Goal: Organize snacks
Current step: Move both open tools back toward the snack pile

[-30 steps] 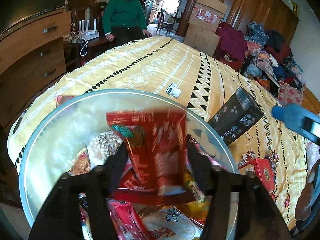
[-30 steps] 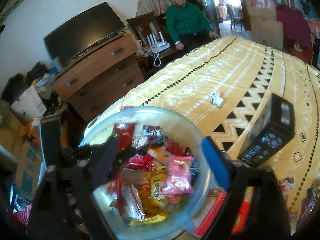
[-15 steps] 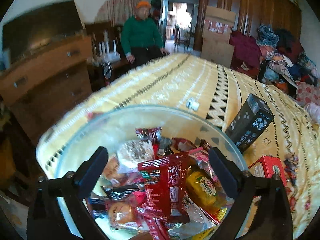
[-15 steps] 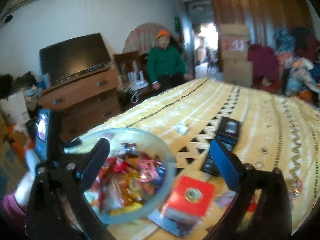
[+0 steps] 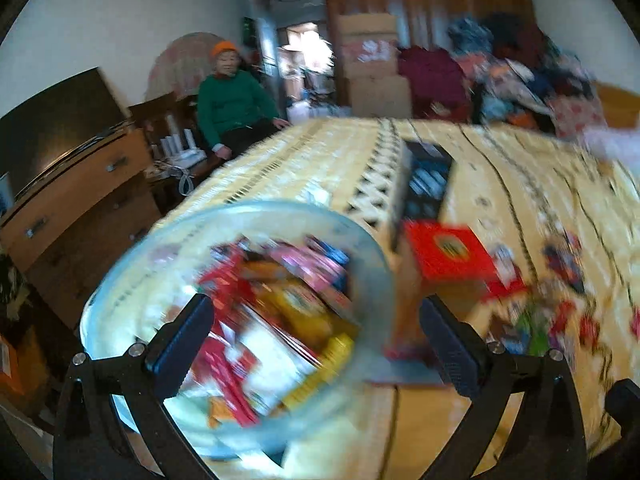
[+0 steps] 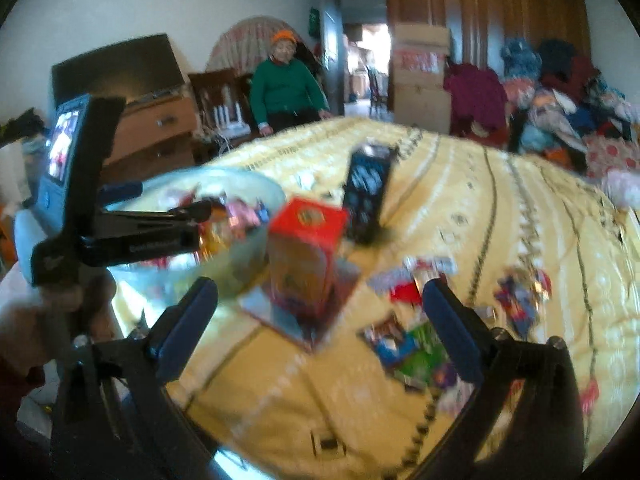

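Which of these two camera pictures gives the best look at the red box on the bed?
The right wrist view. There the red box stands near the middle, showing its red top and orange front, though blurred. The left wrist view shows the red box off to the right beside the snack bowl, mostly just its top.

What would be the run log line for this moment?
left gripper: open, empty | right gripper: open, empty | clear bowl: holds snacks | loose snacks: on bedspread | red box: upright

Both views are smeared by motion blur. The packets in the clear bowl (image 5: 372, 264) are reduced to colour streaks, and no label can be read. Print on the red box (image 6: 306, 220) and black box (image 6: 366, 188) is illegible. Loose wrappers (image 6: 416, 352) cannot be identified.
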`<act>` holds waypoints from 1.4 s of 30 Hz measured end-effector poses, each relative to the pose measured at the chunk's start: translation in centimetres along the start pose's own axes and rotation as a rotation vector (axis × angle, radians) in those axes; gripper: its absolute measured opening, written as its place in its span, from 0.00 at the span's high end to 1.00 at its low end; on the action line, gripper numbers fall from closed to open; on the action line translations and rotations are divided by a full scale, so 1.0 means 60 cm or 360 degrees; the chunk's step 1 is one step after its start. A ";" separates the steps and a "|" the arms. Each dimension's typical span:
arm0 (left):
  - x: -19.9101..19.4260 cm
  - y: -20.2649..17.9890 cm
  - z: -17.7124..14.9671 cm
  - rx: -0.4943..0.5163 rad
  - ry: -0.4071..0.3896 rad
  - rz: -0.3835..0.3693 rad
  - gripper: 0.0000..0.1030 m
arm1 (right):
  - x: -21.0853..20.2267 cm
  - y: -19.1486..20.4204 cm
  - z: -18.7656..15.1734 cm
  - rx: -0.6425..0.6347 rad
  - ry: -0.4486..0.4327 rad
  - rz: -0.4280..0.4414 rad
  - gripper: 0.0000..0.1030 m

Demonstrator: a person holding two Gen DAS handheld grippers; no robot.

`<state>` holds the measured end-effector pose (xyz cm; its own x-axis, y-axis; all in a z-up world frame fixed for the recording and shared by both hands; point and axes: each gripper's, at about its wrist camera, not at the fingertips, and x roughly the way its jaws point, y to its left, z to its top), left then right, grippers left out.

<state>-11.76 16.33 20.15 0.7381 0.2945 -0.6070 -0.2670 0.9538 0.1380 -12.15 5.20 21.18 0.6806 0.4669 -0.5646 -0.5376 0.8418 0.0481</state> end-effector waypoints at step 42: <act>0.028 -0.158 -0.098 0.0306 0.0338 -0.0149 0.01 | 0.003 -0.060 -0.093 0.0249 0.0259 -0.0038 0.00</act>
<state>-11.66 7.44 13.24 0.6026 0.2049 -0.7713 -0.0668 0.9760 0.2071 -12.87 0.73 16.29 0.5960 0.4072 -0.6921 -0.4300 0.8897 0.1532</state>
